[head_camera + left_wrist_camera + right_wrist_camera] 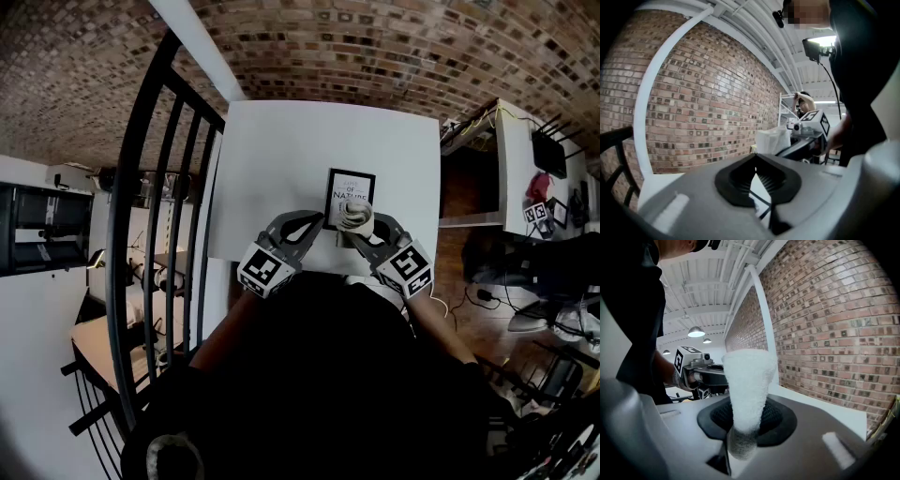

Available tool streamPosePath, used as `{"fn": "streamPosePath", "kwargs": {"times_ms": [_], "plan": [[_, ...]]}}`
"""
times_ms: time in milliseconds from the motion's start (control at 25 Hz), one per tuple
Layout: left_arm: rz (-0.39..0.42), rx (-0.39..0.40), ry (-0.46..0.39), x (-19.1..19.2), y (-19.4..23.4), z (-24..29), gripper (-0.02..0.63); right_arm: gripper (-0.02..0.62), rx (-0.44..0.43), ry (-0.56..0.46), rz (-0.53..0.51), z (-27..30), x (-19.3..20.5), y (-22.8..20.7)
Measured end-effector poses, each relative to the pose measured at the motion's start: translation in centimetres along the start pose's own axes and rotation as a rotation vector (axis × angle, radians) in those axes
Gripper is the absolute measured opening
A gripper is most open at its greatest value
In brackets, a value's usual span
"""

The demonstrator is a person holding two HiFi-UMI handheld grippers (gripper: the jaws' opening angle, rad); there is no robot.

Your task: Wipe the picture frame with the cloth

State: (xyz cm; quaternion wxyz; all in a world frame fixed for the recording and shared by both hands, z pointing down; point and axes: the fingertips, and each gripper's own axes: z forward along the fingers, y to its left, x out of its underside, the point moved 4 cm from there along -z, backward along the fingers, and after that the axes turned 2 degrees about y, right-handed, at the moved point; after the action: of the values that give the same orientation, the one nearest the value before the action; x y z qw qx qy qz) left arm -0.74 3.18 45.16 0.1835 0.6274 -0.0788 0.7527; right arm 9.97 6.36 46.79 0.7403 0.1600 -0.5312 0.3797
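Note:
A black picture frame [350,186] with a white print lies on the white table [281,159]. A rolled white cloth [355,214] rests on the frame's lower half, and my right gripper [362,227] is shut on it. In the right gripper view the cloth [747,385] stands up from between the jaws of the right gripper [744,427]. My left gripper [319,220] is shut, with its tips at the frame's lower left corner. The frame's black edge [761,200] shows through the slit under the left gripper [755,159]. I cannot tell whether the jaws pinch it.
A black metal railing [159,187] runs along the table's left side. A brick wall [703,93] stands beyond the table's far edge. A white desk [516,159] with cables stands to the right. The person's dark torso fills the near part of the head view.

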Motion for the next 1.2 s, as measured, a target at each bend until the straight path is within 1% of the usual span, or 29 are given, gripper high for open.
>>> {"fn": "streamPosePath", "kwargs": {"times_ms": [160,280,440,560,640,720,920,1000,1080,1200], "plan": [[-0.019,0.051,0.019,0.1,3.5,-1.7,0.000,0.101,0.040,-0.013,0.050,4.1,-1.9,0.4],[-0.022,0.085,0.023,0.5,5.6,-2.7,0.000,0.101,0.071,0.010,0.091,6.5,-2.4,0.2],[-0.064,0.111,0.044,1.9,7.1,-3.6,0.000,0.101,0.123,0.112,0.094,8.4,-0.5,-0.8],[-0.090,0.104,0.072,3.1,7.1,-3.7,0.000,0.101,0.153,0.209,0.080,9.4,1.9,-2.5],[-0.102,0.091,0.082,3.6,7.1,-3.6,0.000,0.100,0.154,0.272,0.039,10.5,2.8,-3.7],[-0.107,0.078,0.086,3.7,7.2,-3.3,0.000,0.101,0.152,0.349,-0.023,12.0,3.7,-5.4],[-0.105,0.032,0.112,3.8,5.9,-2.3,0.000,0.101,0.113,0.565,-0.242,15.1,6.6,-8.9],[-0.112,0.020,0.146,4.4,5.9,-1.9,0.001,0.100,0.093,0.643,-0.338,16.4,7.6,-10.0],[-0.135,0.008,0.209,5.5,6.3,-1.5,0.000,0.100,0.066,0.703,-0.406,18.0,8.5,-11.1],[-0.189,-0.043,0.290,7.2,6.6,-1.5,0.000,0.101,0.027,0.771,-0.446,19.8,10.2,-12.1]]}}
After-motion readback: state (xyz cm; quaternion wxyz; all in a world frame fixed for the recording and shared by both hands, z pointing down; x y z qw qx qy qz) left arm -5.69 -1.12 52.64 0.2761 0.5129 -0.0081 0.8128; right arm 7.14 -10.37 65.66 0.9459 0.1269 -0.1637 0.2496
